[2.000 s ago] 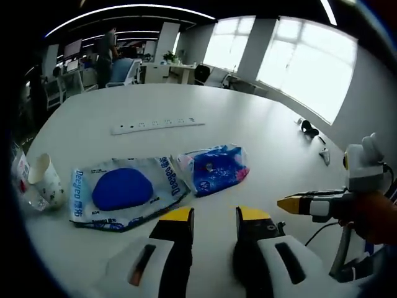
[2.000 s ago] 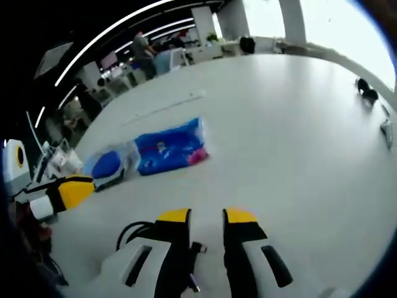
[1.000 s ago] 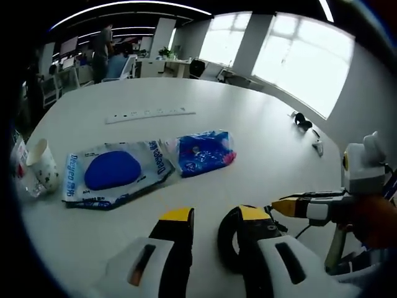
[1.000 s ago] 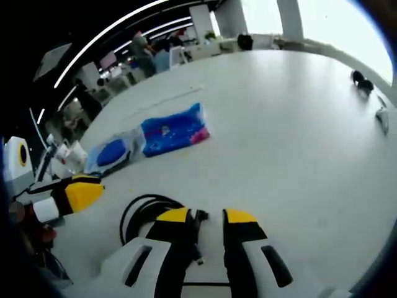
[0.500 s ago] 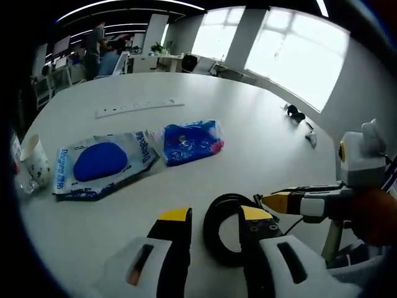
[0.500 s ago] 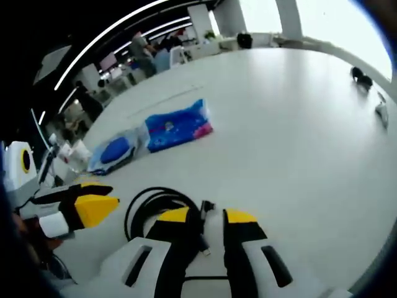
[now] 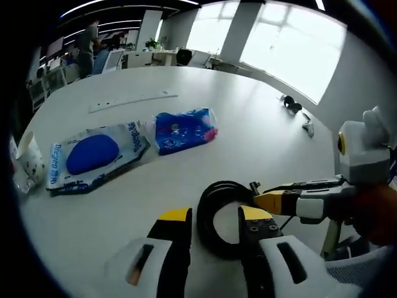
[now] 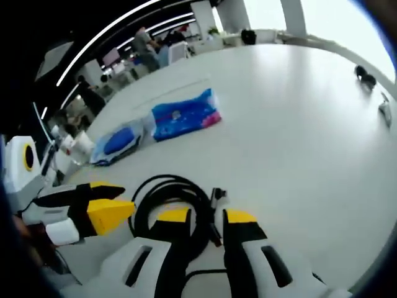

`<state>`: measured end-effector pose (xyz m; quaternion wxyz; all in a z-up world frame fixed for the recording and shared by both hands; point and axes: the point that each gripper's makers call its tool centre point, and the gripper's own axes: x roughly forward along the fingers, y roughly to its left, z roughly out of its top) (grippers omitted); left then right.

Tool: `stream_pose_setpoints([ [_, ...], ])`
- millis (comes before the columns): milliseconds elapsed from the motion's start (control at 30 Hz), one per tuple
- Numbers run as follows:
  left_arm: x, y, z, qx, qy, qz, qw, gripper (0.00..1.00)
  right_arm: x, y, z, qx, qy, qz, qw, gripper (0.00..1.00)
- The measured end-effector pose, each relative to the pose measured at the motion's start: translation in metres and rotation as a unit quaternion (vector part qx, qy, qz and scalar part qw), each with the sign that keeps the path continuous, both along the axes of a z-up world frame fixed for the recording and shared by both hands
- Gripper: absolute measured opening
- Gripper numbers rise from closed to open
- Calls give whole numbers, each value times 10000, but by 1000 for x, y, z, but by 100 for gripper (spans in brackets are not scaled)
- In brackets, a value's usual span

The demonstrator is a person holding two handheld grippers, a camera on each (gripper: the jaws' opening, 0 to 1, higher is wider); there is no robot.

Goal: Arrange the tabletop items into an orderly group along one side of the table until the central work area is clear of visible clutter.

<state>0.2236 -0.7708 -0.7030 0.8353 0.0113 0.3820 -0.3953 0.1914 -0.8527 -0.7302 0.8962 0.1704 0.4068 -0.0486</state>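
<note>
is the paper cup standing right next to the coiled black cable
No, in the left gripper view the paper cup stands at the far left table edge, with the blue packet between it and the black cable.

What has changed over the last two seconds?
A coiled black cable has come into view between the two tools as both drew back. The right tool now straddles its end; a grip isn't clear. The blue packets, cup and power strip haven't moved.

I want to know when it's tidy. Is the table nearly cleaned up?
Not yet. Nothing looks grouped: the two blue packets lie mid-table, a paper cup stands at the edge. Both open grippers are at the coiled black cable; neither holds it.
</note>
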Motion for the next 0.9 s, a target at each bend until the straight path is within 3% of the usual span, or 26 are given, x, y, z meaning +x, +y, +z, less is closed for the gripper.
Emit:
stream_pose_setpoints([
  [900,-12,-1,-22,231,78,-133,9996,29,2,4,-5,-226,155,245,9993,17],
])
